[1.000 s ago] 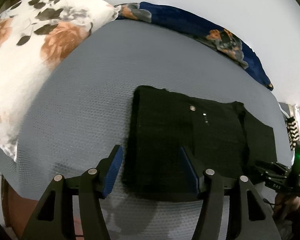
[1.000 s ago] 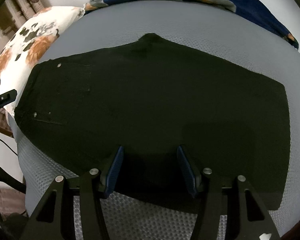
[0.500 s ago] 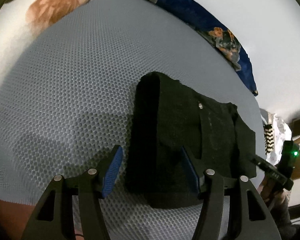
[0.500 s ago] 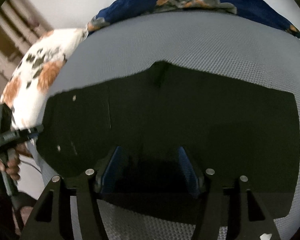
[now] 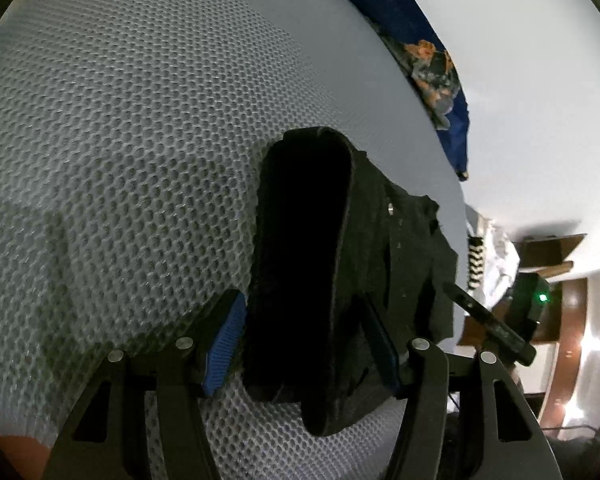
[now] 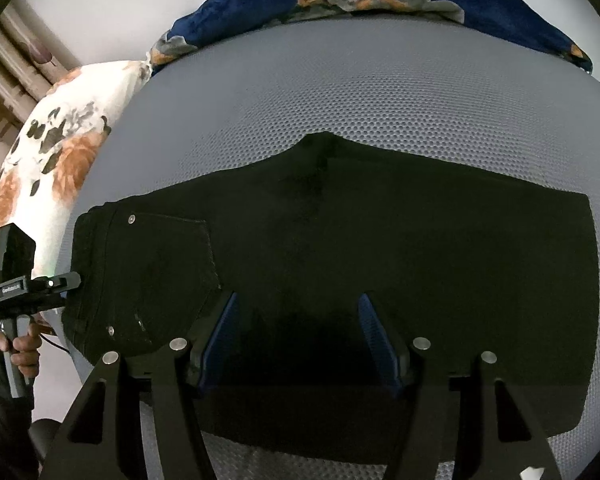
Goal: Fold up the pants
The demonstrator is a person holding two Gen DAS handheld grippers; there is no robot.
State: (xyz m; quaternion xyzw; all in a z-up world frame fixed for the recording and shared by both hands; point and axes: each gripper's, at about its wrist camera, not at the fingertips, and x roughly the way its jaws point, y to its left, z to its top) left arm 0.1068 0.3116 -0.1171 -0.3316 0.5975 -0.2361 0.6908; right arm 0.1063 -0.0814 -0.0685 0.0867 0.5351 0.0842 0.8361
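One black pants [image 6: 380, 240], two grippers, both pairs of fingers [image 5: 224, 340] apart around fabric.

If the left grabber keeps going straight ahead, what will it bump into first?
Most likely the black pants. Their waistband end already sits between the open fingers of the left gripper, so it would push into that cloth straight away, with the grey mesh mattress underneath.

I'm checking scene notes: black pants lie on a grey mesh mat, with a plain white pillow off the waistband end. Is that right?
One slip: the pillow is not plain; it is white with orange and dark flowers, as the right wrist view shows. The rest holds: the black pants lie on the grey mesh mat, and the pillow sits off their waistband end.
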